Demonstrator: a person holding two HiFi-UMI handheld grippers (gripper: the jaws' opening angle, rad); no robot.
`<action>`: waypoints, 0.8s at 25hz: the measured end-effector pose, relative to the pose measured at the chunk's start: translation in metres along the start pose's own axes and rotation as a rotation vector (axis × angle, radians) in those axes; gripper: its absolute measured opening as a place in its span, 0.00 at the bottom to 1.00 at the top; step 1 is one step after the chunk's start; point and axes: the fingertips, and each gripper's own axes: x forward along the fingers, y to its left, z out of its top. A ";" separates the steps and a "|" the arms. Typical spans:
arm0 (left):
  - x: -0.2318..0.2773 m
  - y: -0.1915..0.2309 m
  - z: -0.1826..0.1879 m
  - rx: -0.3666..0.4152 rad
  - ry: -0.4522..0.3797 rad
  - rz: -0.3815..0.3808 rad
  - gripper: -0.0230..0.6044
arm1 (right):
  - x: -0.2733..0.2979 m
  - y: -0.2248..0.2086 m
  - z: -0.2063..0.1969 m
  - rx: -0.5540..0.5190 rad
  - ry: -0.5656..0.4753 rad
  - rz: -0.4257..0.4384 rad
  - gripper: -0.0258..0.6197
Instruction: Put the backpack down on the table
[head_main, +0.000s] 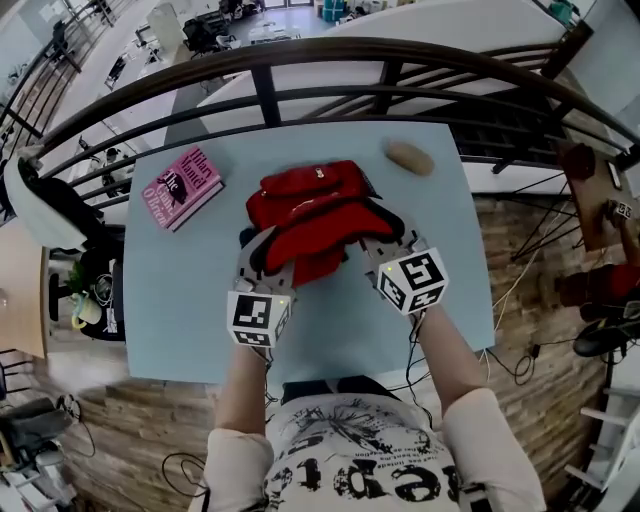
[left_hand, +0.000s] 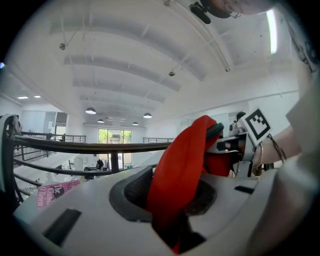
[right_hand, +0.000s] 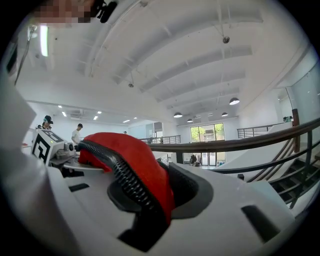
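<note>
The red backpack (head_main: 315, 215) lies bunched on the middle of the light blue table (head_main: 330, 330), and it looks to be resting on the top. At its near left corner is my left gripper (head_main: 262, 250), with a red strap (left_hand: 182, 170) running loosely between its jaws (left_hand: 175, 200); bare pad shows beside the strap. My right gripper (head_main: 385, 245) is at the near right corner. A red strap with a black ribbed edge (right_hand: 135, 165) lies between its jaws (right_hand: 150, 200), also with a gap at the pad.
A pink book (head_main: 183, 186) lies at the table's far left corner, and a brown oval lump (head_main: 408, 157) at the far right. A dark curved railing (head_main: 300, 60) runs just beyond the far edge. Cables trail over the brick-patterned floor (head_main: 520, 330) to the right.
</note>
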 end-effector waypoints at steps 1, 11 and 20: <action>-0.004 -0.005 -0.003 -0.006 0.005 0.005 0.17 | -0.006 0.002 -0.005 -0.002 0.006 0.000 0.17; -0.046 -0.054 -0.059 -0.042 0.082 0.084 0.23 | -0.063 0.015 -0.065 0.001 0.094 0.020 0.18; -0.076 -0.084 -0.102 -0.020 0.139 0.151 0.29 | -0.096 0.023 -0.101 -0.072 0.128 0.059 0.22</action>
